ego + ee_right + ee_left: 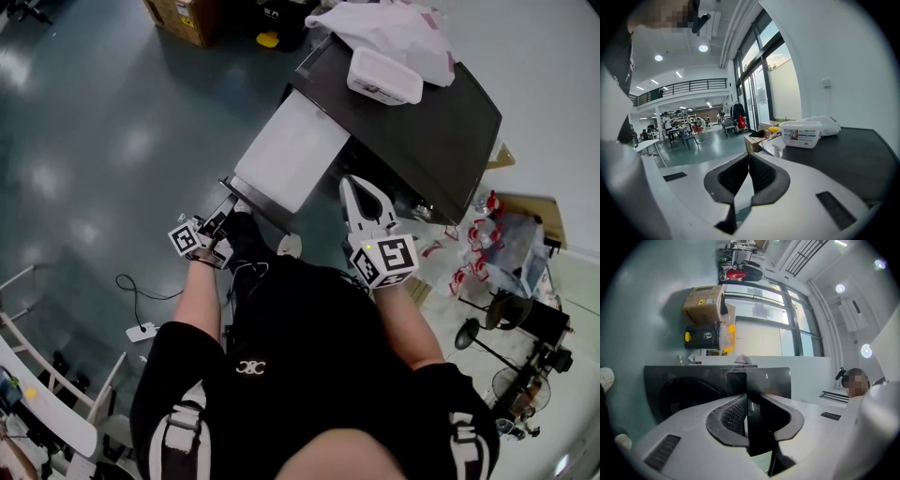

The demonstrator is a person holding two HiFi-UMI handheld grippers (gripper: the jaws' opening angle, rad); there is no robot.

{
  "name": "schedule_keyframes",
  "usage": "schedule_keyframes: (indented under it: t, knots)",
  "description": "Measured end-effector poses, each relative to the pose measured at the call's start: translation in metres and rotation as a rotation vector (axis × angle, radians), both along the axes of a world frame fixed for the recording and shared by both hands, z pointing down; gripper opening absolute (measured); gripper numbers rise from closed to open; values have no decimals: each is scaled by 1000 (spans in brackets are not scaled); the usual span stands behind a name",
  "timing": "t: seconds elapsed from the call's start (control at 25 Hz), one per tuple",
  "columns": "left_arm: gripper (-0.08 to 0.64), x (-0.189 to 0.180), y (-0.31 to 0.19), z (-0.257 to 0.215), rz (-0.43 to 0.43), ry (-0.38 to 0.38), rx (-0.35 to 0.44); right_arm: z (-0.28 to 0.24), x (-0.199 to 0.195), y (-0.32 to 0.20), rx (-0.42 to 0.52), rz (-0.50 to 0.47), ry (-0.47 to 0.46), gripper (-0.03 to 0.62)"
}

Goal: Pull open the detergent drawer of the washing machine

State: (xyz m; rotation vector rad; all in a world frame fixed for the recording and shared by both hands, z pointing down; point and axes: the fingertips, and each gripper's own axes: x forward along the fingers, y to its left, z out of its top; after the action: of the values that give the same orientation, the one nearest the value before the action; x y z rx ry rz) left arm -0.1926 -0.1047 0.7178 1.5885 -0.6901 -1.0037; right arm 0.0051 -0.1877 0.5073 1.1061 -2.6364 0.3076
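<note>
The washing machine has a dark top and stands at the upper right in the head view. Its white detergent drawer sticks far out toward me. My left gripper is shut on the drawer's dark front panel. In the left gripper view the left gripper has that thin dark panel edge-on between its pads, with the machine's round door behind. My right gripper hovers beside the drawer near the machine's front. In the right gripper view the right gripper is shut on nothing.
A white lidded tub and a white bag lie on the machine's top. A cardboard box stands behind. A power strip with its cable lies on the floor at left. Packets and stands crowd the right.
</note>
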Motion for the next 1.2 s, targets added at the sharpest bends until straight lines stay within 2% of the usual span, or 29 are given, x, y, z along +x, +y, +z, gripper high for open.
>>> schedule_keyframes:
  t: [0.24, 0.4, 0.48, 0.52, 0.56, 0.68, 0.76, 1.04, 1.2]
  knots:
    - [84, -19, 0, 3, -114, -67, -75, -6, 3, -3, 13, -16, -24, 7]
    - [82, -29, 5, 2, -166, -175, -150, -13, 6, -1, 17, -14, -56, 8]
    - [35, -38, 9, -3, -205, -239, -180, -19, 8, 0, 23, -10, -78, 8]
    - [3, -42, 12, -7, -221, -286, -194, -22, 9, 1, 28, -7, -89, 7]
    - [3, -48, 14, -10, -232, -366, -204, -25, 10, 1, 32, -5, -99, 7]
    - [2, -64, 18, -27, -244, -677, -217, -33, 12, 0, 42, 0, -125, 7]
    - [2, -71, 17, -47, -265, -818, -227, -37, 13, -3, 50, 6, -135, 6]
    - [2, -86, 1, -150, -455, -1207, -216, -62, 28, -12, 108, 55, -175, 6]
    - [2, -73, -14, -219, -521, -1385, -145, -83, 34, -13, 183, 62, -185, 6]
